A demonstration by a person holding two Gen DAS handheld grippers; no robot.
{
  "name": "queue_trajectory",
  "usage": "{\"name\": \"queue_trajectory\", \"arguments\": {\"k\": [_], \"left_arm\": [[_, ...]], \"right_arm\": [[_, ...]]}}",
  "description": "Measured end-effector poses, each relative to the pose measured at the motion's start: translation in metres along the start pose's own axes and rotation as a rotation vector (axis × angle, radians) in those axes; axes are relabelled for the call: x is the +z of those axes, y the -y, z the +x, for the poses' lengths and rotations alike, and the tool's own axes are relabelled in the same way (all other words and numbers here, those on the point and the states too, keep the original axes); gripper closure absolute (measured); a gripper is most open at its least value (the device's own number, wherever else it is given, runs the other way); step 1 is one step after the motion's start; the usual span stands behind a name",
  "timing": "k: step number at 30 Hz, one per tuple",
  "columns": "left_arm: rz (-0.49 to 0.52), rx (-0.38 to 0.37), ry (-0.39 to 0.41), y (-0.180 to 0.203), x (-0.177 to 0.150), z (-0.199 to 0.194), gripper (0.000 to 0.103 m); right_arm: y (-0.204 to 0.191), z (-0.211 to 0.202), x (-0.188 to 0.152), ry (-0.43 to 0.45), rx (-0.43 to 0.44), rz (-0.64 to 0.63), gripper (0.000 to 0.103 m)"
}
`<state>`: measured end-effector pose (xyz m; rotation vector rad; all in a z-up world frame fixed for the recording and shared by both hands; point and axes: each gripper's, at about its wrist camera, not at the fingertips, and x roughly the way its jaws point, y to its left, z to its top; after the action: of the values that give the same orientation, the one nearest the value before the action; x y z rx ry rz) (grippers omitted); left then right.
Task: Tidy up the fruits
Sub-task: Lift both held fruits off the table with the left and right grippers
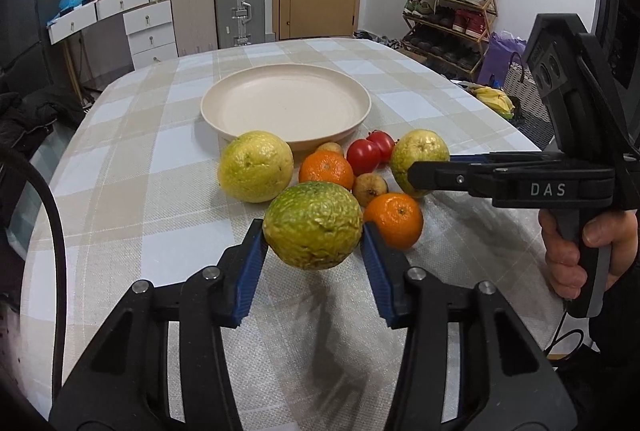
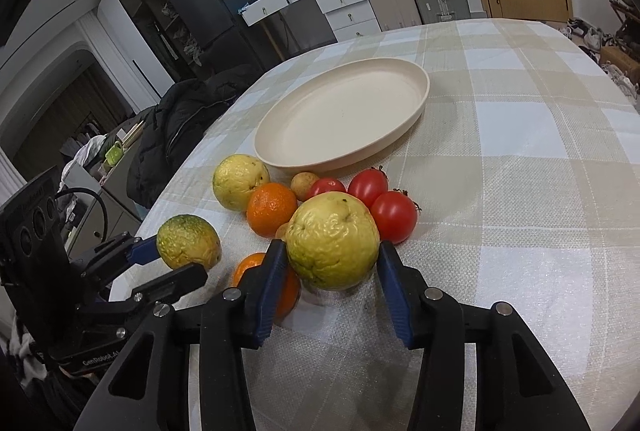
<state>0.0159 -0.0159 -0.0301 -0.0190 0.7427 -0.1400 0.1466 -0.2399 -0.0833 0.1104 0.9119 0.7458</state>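
On the checked worktop (image 1: 120, 167), left tool (image 1: 314, 231) is clamped on a green-yellow citrus (image 1: 314, 225) and right tool (image 2: 334, 249) on a yellow one (image 2: 334, 239), both short of the empty plate (image 1: 286, 103). Wrinkled round skins may slip; neighbouring tangerine (image 1: 394, 219) may roll.

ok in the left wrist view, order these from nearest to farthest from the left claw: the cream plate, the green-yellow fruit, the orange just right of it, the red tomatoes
1. Green-yellow fruit, gripped in the left claw.
2. Orange, on the cloth just right of the claw's right finger.
3. Red tomatoes, farther back, right of centre.
4. Cream plate, empty, behind the whole fruit cluster.
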Motion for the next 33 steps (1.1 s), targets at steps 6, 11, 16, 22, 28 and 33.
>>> {"name": "queue_trajectory", "arguments": {"k": [6,11,16,22,28,33], "left_arm": [[-0.014,0.015,0.019,-0.004,0.002,-0.002,0.058],[-0.022,0.024,0.028,-0.006,0.004,-0.002,0.058],[-0.023,0.043,0.044,-0.006,0.008,-0.002,0.058],[-0.023,0.060,0.063,-0.006,0.016,-0.002,0.058],[-0.014,0.068,0.081,-0.006,0.023,0.000,0.058],[-0.016,0.068,0.090,-0.007,0.030,0.003,0.058]], "right_arm": [[0.001,-0.007,-0.002,0.023,-0.025,-0.024,0.056],[0.004,-0.019,0.001,0.064,-0.038,-0.030,0.056],[0.006,-0.030,0.009,0.122,-0.070,-0.034,0.056],[0.005,-0.038,0.014,0.177,-0.102,-0.044,0.056],[0.006,-0.041,0.021,0.198,-0.095,-0.039,0.056],[0.002,-0.040,0.027,0.203,-0.094,-0.047,0.056]]}}
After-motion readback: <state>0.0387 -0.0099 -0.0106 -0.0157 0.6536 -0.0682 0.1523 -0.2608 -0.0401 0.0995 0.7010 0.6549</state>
